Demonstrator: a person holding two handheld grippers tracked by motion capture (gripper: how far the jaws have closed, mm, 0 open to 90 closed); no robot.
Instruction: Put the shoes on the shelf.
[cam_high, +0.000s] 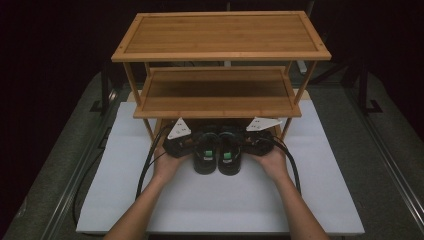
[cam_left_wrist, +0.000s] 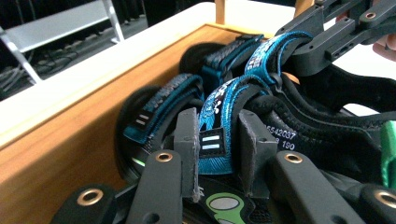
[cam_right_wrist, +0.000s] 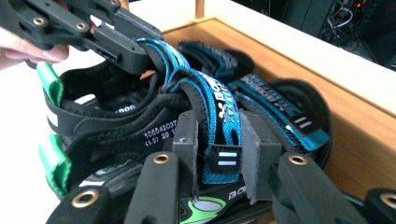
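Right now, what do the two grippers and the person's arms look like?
Both grippers are black, with brass-coloured rivets on their link arms and flat dark grey pads. The left gripper and the right gripper each carry a pale grey three-cornered plate with small holes on top. A black cable loops back from each along the forearm. The forearms are bare, with no sleeves, gloves or watch in sight.

Black grippers, brass-looking screws

2 grey triangular plates on top, black cables trailing back, grey pads (cam_left_wrist: 187, 140) on the jaws; arms seem sleeveless.

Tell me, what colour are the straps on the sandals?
Blue straps with black edging and white print, clearest in the right gripper view.
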